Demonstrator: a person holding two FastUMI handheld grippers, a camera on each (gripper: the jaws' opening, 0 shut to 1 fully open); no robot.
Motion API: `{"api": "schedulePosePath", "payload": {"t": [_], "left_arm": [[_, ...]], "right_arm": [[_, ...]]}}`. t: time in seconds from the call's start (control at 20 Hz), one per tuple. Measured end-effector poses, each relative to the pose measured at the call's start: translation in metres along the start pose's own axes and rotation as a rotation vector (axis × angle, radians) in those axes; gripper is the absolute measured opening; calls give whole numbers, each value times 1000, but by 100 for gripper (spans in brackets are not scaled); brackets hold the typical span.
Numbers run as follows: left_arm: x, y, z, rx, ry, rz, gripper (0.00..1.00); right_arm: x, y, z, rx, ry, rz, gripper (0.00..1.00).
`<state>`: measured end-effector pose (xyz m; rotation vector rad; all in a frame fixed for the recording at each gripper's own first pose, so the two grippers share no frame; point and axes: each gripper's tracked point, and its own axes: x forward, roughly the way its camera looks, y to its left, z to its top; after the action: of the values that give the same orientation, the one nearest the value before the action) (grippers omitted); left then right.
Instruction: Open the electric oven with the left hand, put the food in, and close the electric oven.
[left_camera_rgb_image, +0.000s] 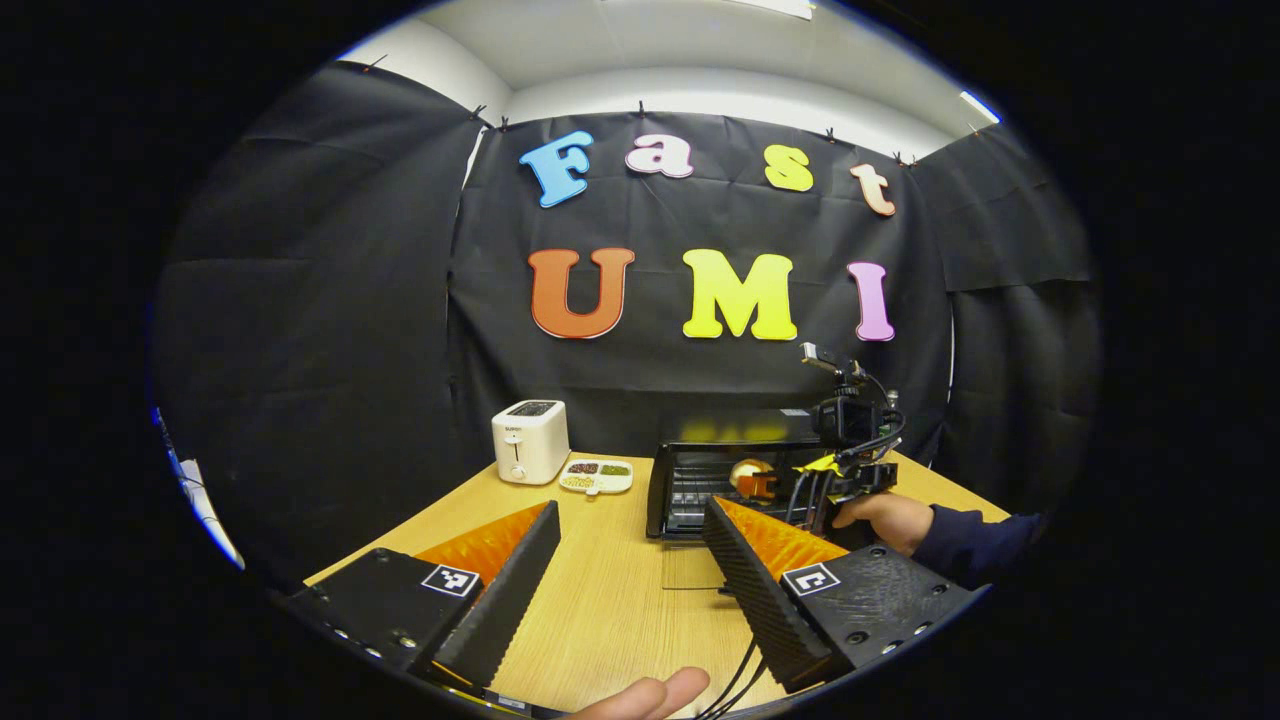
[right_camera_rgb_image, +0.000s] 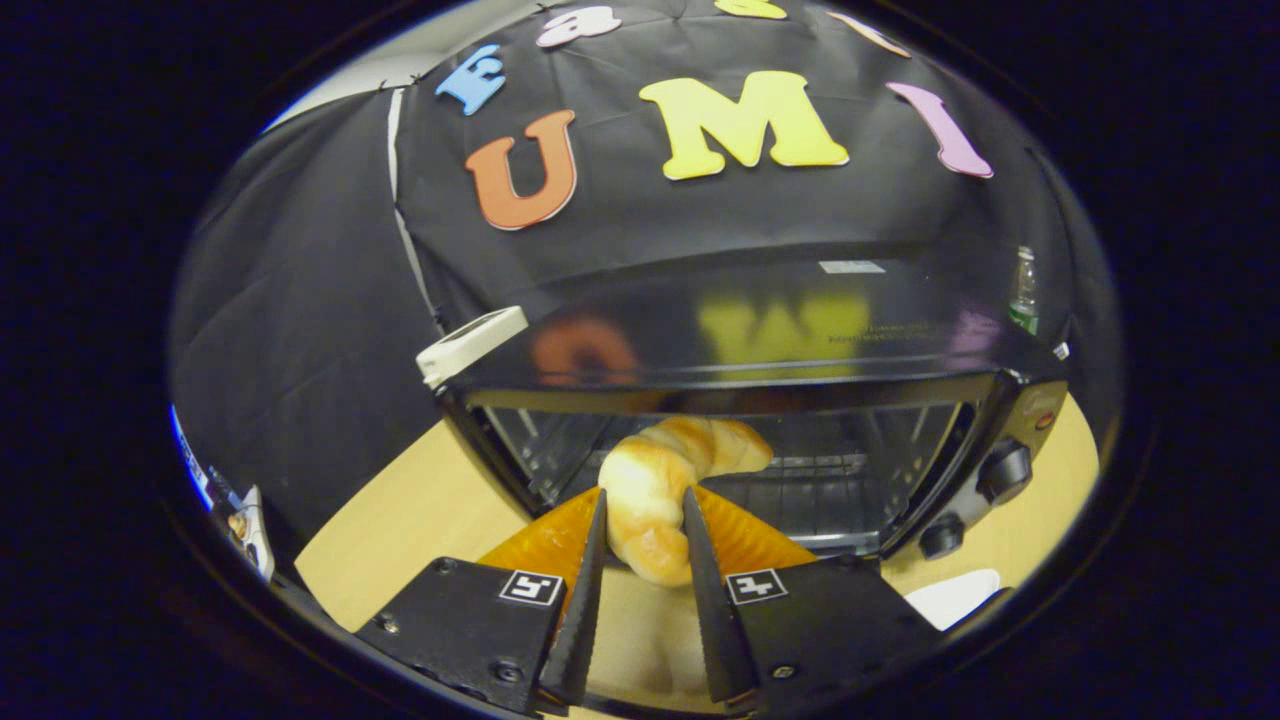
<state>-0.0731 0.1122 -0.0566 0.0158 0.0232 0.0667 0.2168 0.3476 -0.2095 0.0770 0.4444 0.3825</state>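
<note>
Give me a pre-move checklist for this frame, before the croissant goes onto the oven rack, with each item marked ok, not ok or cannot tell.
1. Oven door down and open: ok; the glass lies flat on the table in front of the oven.
2. Croissant held: ok; the right gripper has both fingers pressing on it.
3. Croissant lined up with the cavity: ok; it sits just before the opening.
4. Rack free of other items: ok in the part that shows.
5. Left gripper out of the path: ok; open, held back from the door.
6. Oven switched off: cannot tell from the knobs.
</note>
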Motion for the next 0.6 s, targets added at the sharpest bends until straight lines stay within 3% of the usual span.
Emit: {"api": "schedulePosePath", "payload": {"t": [0.1,0.2,0.3,0.45,0.6], "left_arm": [[1,6,-3,1,12,19,94],[3,5,-8,-8,25,21,94],[5,2,-10,-7,33,19,94],[10,-2,-15,-1,44,12,94],[10,-5,-17,4,57,13,94]], "right_arm": [[21,-9,13,-17,-26,-41,44],[40,-4,6,-7,24,-18,45],[47,-12,-8,-17,73,-59,44],[57,-19,5,-49,12,-73,44],[56,-22,3,-87,3,-51,53]]}}
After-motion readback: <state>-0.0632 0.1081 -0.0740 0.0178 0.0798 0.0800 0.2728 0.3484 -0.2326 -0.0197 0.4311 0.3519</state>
